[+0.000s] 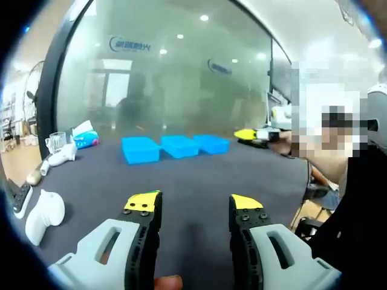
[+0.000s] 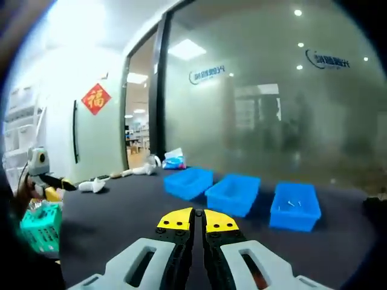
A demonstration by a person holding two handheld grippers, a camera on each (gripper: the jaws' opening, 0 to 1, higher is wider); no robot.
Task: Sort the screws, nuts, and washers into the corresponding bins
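- Three blue bins stand in a row on the far part of the dark table: in the left gripper view the left bin [image 1: 141,149], the middle bin [image 1: 179,145] and the right bin [image 1: 212,143] sit side by side, almost touching.
- In the right gripper view the same row runs left to right, and the right-hand bin there shows a few small pale pieces on its floor [image 2: 294,204]; whether they are screws, nuts or washers is too small to tell. The insides of the other two cannot be read.
- No loose hardware can be made out on the tabletop [image 1: 199,181], so how much is left to sort cannot be judged from here; at least some pieces already lie in one bin.
- The left gripper [image 1: 195,207] has its jaws wide apart with nothing between them.
- The right gripper [image 2: 198,220] has its jaws pressed together; nothing can be seen held between the tips.
- A teal basket [image 2: 41,232] sits at the near left edge in the right gripper view; perhaps the supply, though that is a guess.
- White handheld devices [image 1: 43,212] and a clear cup [image 1: 56,141] lie along the left side of the table.
- Behind the table rises a frosted glass wall [image 1: 181,78] bearing a logo, with a red paper decoration [image 2: 95,99] on a white wall to the left.
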